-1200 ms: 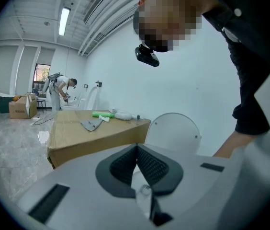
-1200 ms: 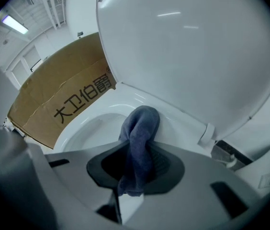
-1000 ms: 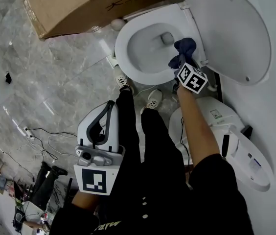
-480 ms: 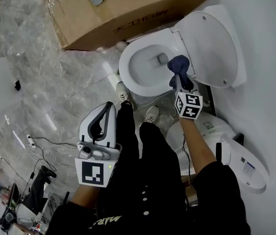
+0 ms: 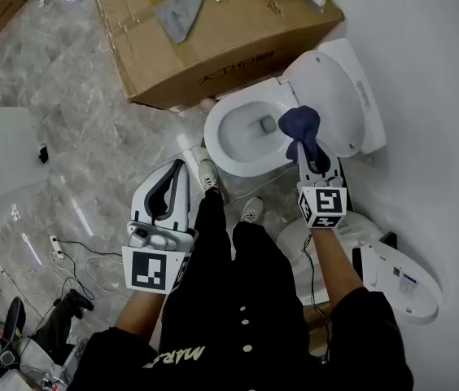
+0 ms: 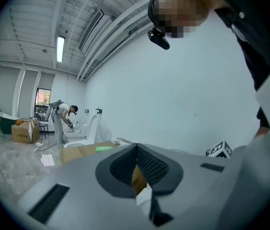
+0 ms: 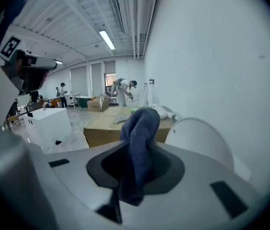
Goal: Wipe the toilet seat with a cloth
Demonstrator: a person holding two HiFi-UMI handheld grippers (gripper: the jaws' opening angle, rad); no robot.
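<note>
My right gripper point(image 5: 309, 155) has its jaws clamped on the cloth point(image 5: 299, 125), a dark blue wad that bunches up past the tips, with a tail hanging back between the pads. From the head view the cloth sits over the right side of the seat point(image 5: 223, 150), close to the hinge and just in front of the raised lid point(image 5: 339, 88); I cannot tell whether it touches the seat or hovers above it. The bowl point(image 5: 246, 133) is open beside it. My left gripper point(image 5: 172, 182) is held low on the other side, well apart from the toilet, above the marble floor point(image 5: 75, 120). Its jaws are drawn together to a thin slit with nothing between them. A cardboard box point(image 5: 213, 39) stands just behind the toilet, with a grey rag and a few small items lying on top. A second toilet point(image 5: 392, 275) stands near my right arm, against the white wall point(image 5: 433, 72).
</note>
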